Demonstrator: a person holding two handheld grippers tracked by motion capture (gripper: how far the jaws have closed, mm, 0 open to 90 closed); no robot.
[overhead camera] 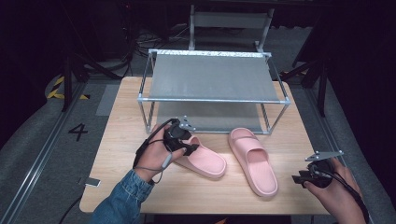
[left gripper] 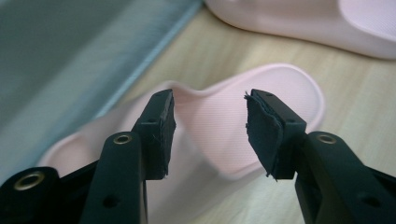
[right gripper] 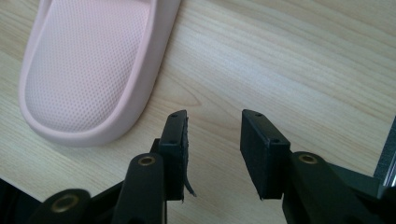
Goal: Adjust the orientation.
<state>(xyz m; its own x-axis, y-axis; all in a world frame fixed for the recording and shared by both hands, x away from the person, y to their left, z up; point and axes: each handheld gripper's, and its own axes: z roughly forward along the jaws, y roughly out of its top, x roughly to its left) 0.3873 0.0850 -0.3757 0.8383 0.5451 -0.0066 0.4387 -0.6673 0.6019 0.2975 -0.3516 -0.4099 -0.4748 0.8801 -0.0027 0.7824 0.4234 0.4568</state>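
Two pink slippers lie on the wooden table in front of a shoe rack. My left gripper is down at the strap end of the left slipper. In the left gripper view that gripper is open, and the slipper with its raised strap edge shows in the gap between the jaws, no pad pressing it. The right slipper lies apart, toe toward the rack. My right gripper hovers open near the front right corner; in the right gripper view it stands over bare wood beside this slipper's heel.
A metal-framed rack with two grey fabric shelves stands at the back of the table; its lower shelf is close to the left slipper. The other slipper lies just beyond. Dark stands and cables surround the table.
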